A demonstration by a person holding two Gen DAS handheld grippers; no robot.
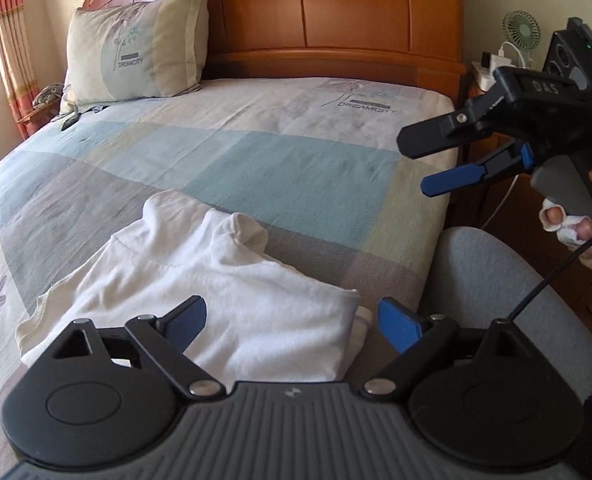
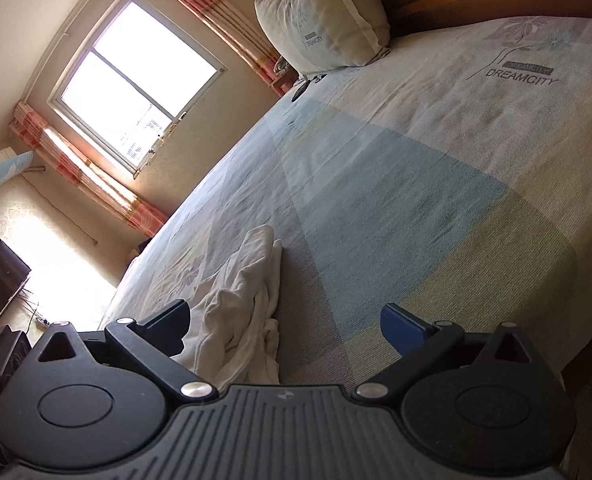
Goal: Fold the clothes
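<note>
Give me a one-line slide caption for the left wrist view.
Open left gripper over white garment on bed; open right gripper raised alongside.

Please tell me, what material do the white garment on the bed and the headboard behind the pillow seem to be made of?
The white garment looks like soft knitted cotton, matte: it crumples into rounded folds and shows a stitched seam and ribbed edge, though the fibre is a guess. The headboard seems to be varnished wood, or a wood veneer: orange-brown curved panels with faint grain and a light sheen.
</note>
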